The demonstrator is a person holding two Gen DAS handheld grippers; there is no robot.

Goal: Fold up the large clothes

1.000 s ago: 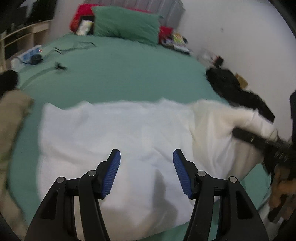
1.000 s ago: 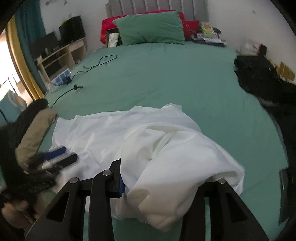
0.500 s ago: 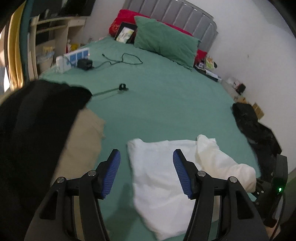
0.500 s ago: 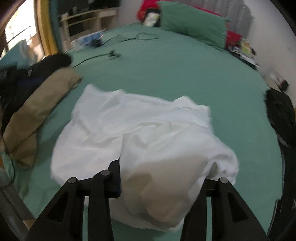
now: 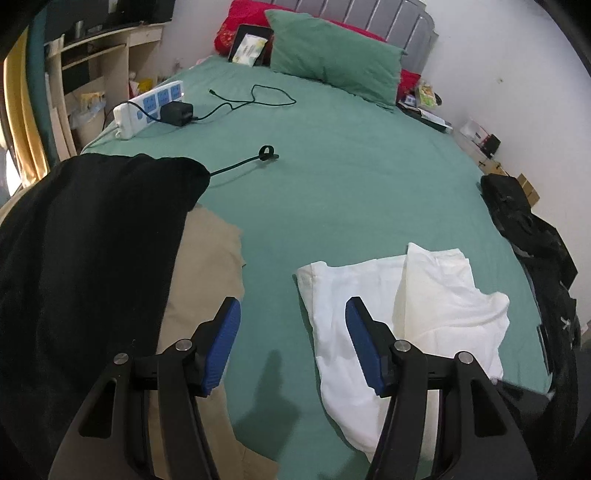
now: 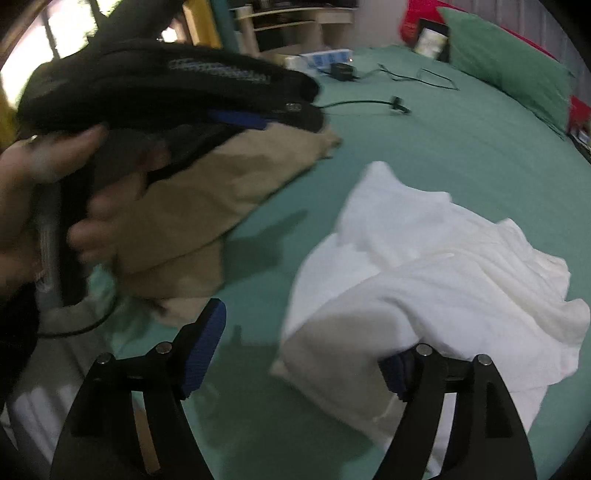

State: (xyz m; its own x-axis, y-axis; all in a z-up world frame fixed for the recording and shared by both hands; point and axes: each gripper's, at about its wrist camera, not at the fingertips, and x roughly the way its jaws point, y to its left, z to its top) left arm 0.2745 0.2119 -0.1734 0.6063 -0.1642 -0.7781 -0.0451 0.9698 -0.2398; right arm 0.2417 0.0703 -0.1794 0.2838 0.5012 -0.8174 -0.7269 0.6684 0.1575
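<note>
1. Two grippers over a green bed, both angled down at the sheet.
2. Left gripper: jaws spread wide, nothing between the blue pads but bare green sheet; right-hand finger overlapping the edge of the white garment in the picture, contact impossible to judge.
3. Right gripper: jaws opening, left pad clear over the sheet, right pad partly hidden under a fold of the white garment; cloth draped over that finger, not pinched.
4. White garment: folded into a rough, rumpled block near the foot of the bed, lying flat on the sheet.
5. Beside it, to the left in both views: tan garment on the sheet, black cloth partly over it.
6. Further left in the right wrist view: person's hand around the handle of the other gripper, blurred.
7. Further up the bed: black cable, white power strip with a black charger, green pillow, red pillow behind it.
8. Along the right edge: black bag by the white wall.
</note>
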